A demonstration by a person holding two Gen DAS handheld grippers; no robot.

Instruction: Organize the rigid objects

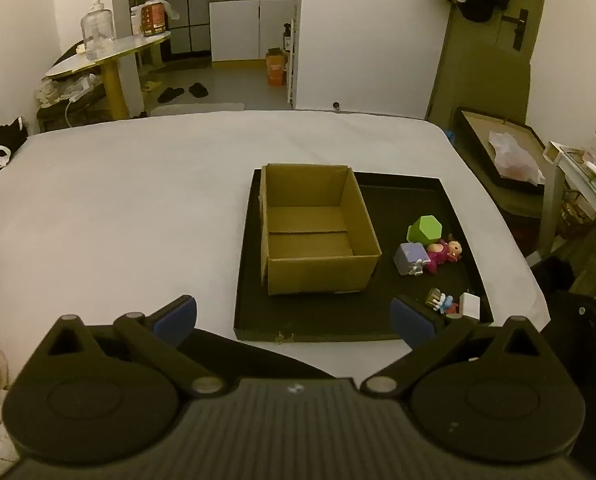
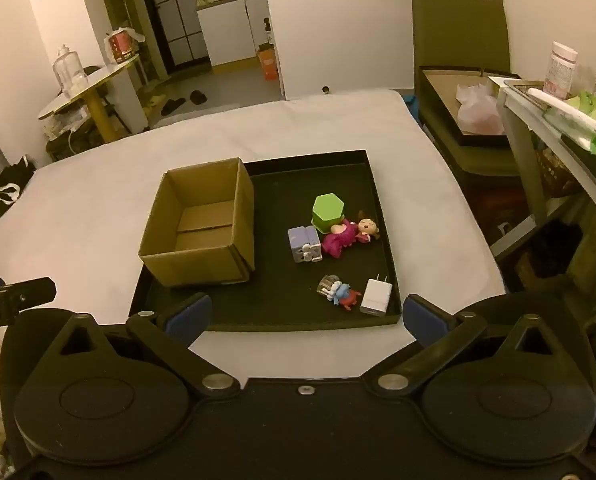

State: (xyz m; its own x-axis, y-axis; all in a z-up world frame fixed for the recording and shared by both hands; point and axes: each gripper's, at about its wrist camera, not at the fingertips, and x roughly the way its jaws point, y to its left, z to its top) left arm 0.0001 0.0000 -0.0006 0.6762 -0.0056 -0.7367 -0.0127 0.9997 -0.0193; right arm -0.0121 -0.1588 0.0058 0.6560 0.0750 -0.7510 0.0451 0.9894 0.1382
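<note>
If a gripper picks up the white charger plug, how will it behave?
The white charger plug looks stiff and boxy, so flat sides probably grip well. Its smooth shell may slip. Lying flat in the black tray, it should not roll.

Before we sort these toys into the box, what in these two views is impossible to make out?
- Cardboard box, left wrist view: near inside wall hidden by its own front.
- White charger, left wrist view: partly behind the left gripper's finger.
- Small blue figure, right wrist view: too small to identify.
- Tray front corner, right wrist view: behind a finger.
</note>
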